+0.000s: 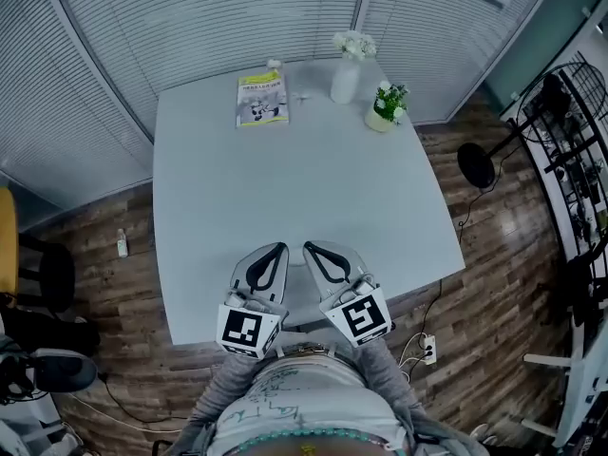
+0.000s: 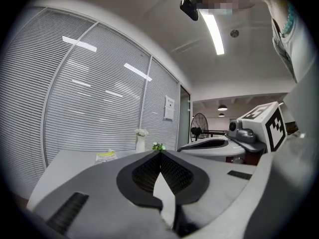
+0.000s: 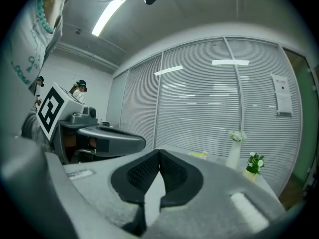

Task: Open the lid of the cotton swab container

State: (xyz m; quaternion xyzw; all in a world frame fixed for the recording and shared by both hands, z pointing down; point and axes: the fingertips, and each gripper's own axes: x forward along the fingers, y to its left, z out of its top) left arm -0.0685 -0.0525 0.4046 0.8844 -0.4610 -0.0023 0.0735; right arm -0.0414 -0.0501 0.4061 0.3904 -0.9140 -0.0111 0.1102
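Observation:
A flat yellow-green and white pack, possibly the cotton swab container, lies at the far left of the grey table. It also shows small and far off in the left gripper view and the right gripper view. My left gripper and right gripper hover side by side over the table's near edge, far from the pack. Both are shut and hold nothing. In each gripper view the jaws meet at the tip, left and right.
A white vase with white flowers and a small potted plant stand at the far right of the table. Blinds line the walls behind. A floor fan stands right of the table, and a dark chair stands left.

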